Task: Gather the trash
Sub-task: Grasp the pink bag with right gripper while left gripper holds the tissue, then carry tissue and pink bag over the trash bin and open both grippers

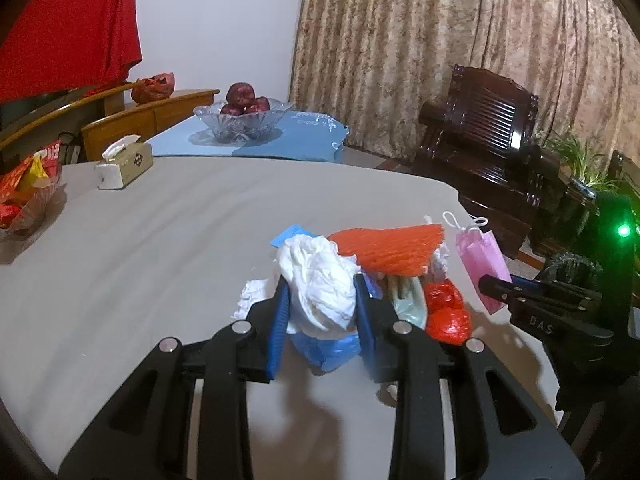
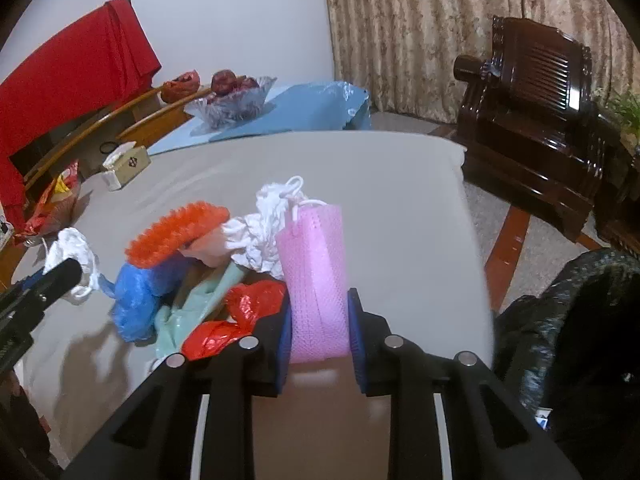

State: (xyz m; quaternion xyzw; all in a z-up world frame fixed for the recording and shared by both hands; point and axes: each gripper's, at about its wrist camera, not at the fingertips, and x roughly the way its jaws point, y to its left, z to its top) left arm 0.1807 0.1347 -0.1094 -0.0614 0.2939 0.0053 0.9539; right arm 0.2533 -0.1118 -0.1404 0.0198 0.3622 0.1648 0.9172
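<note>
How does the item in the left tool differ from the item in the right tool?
The left tool clamps a crumpled white tissue wad, shapeless and wrinkled; the right tool clamps a pink mesh bag, flat-sided and upright.
The pink mesh bag has white cord handles at its top; the white tissue wad has none.
The white tissue wad sits among the trash pile; the pink mesh bag stands at the pile's right edge.
Both are gripped between blue pads above the grey tablecloth.

Left tongs (image 1: 322, 312) and right tongs (image 2: 318, 328) both clamped.
</note>
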